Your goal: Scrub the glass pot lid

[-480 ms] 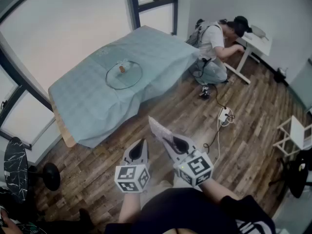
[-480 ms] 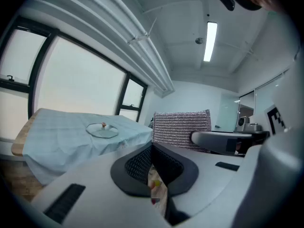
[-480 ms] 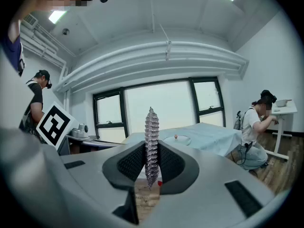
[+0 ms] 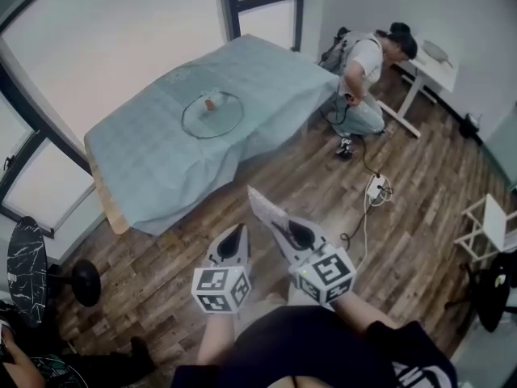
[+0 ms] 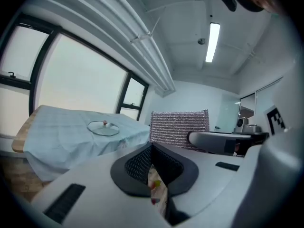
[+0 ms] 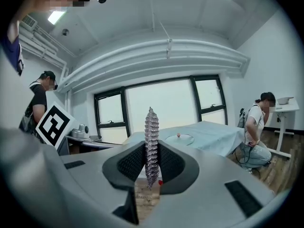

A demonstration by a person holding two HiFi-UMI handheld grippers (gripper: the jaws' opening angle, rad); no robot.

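Head view first: both claws are held low and close together over the wooden floor (image 4: 266, 168). The left claw (image 4: 235, 238) is pressed together with nothing in it. Just to its right, the right claw (image 4: 285, 233) pinches a silvery scouring pad (image 4: 263, 208), which sticks out beyond its tips. The glass pot lid (image 4: 212, 113) lies well ahead of both claws and off to their left, flat on the cloth-covered worktop (image 4: 153, 160).

Left gripper view now: the pads (image 5: 142, 163) meet at the tips and nothing is caught between them. The lid (image 5: 103, 128) sits far beyond the claw, left of its line. The pad stands up just to its right.

Right gripper view: the jaws are clamped on the scouring pad (image 6: 152, 137), seen edge-on and rising above the tips. The lid (image 6: 179, 138) rests well ahead, slightly right of the claw. A person (image 6: 256, 127) crouches farther right.
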